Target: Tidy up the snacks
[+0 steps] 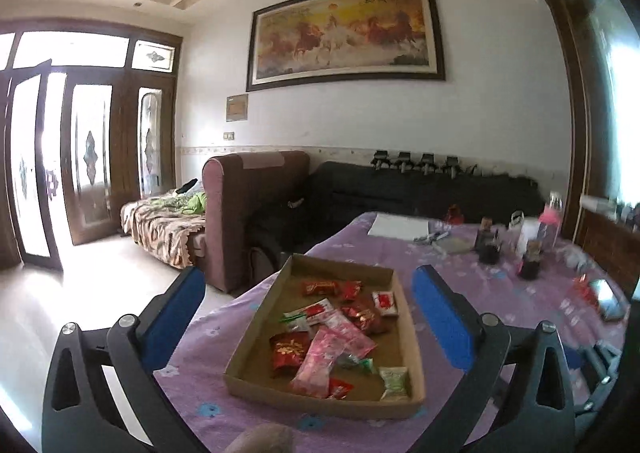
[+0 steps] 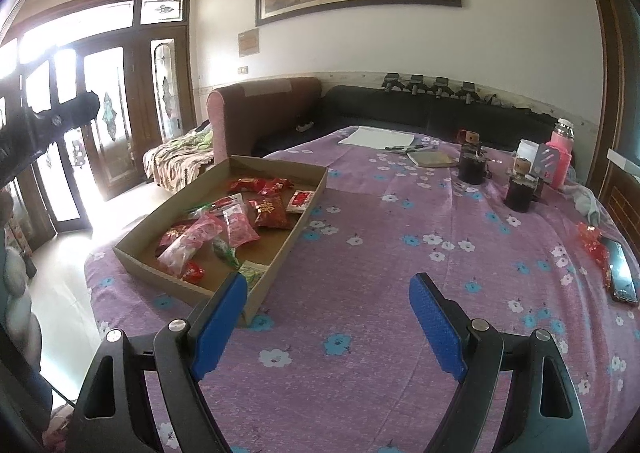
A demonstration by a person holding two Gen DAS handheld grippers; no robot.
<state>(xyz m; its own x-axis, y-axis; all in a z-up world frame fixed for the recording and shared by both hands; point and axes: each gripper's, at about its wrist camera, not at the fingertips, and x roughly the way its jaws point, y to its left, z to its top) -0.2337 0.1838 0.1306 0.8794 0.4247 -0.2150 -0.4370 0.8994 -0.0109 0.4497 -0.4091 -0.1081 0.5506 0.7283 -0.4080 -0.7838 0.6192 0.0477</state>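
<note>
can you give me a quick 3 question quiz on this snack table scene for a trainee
1. True or false: the left gripper is closed on a snack packet.
2. What holds most of the snacks? A) a glass bowl B) a shallow cardboard box C) a plastic bag
3. Fill in: a stray red snack packet lies on the tablecloth beside a ____.

Key
1. False. Its jaws stand wide with nothing between them; the right gripper is empty too.
2. B, the cardboard box on the purple floral tablecloth.
3. Phone, next to the red snack packet near the table's right edge.
</note>
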